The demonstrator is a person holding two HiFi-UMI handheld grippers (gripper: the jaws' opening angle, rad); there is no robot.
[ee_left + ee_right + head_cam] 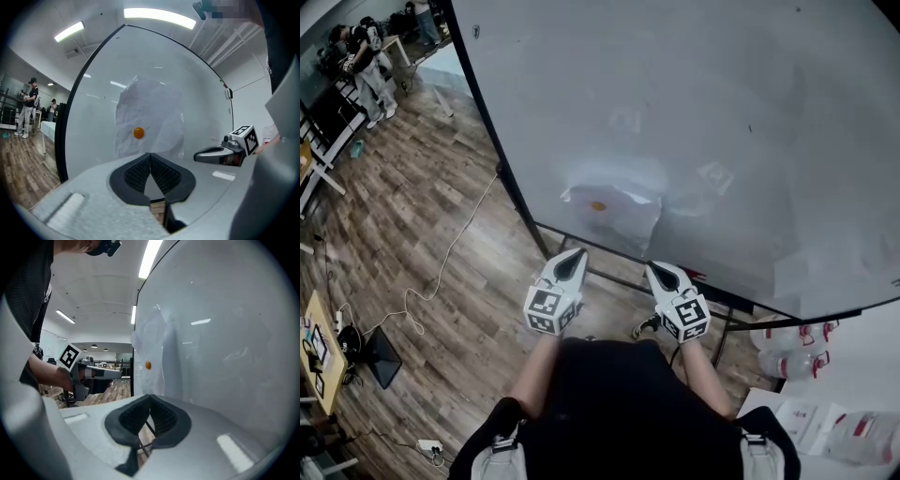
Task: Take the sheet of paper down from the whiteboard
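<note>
White crumpled paper (614, 208) is still up on the whiteboard (722, 112), sitting low on it near the bottom edge and toward the left edge, pinned by one small round orange magnet (598, 205) on the sheet's left half. The sheet looks wrinkled and bulges off the board a bit, especially along its top. Both grippers are held side by side just in front of the board's bottom edge, below the paper in the head view, and neither one touches it. The left gripper (150, 154) has its jaws closed, dark pads meeting at the tips with nothing between them, and in its own view the paper and magnet sit right above the jaw tips. The right gripper (150, 397) is closed and empty as well, pads together; from its view the paper is off to the left and seen at a steep angle along the board. The board has a black frame on a stand (581, 272) over a wood floor (422, 206), with a white cable (441, 272) trailing across it. A couple of people (366, 61) stand way off by the far left corner of the room.
</note>
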